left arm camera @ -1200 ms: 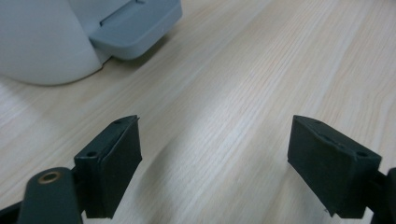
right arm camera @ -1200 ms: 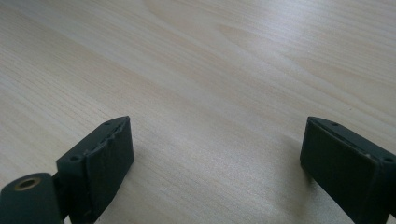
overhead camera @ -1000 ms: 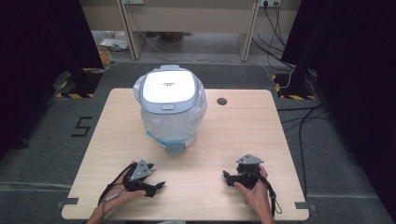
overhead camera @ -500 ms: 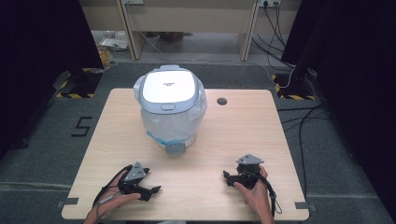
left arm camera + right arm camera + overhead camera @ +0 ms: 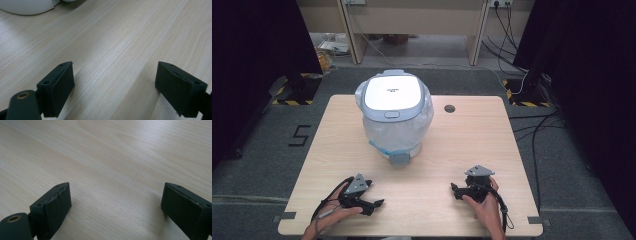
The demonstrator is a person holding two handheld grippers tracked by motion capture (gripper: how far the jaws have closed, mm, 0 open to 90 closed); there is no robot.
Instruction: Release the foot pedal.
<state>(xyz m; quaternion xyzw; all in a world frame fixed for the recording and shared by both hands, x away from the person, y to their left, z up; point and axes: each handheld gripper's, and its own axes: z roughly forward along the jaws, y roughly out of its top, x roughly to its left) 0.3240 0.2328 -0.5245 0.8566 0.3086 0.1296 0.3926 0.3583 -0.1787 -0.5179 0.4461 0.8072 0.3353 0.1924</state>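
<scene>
Both hands rest low on the table's [image 5: 522, 150] near edge, well short of the bin [image 5: 394, 117]. The left gripper [image 5: 374, 204] lies to the bin's front-left, pointing rightward; the right gripper [image 5: 454, 190] sits to its front-right, pointing left. Each has its jaws spread wide over bare wood, gripping nothing. There is one bin, white-lidded and lined with a clear bag, standing at the table's centre-back. The table is pale wood on grey carpet, with black curtains at both sides.

A "5" [image 5: 301, 135] on the floor [image 5: 262, 150] left of the table; lid print unreadable.
</scene>
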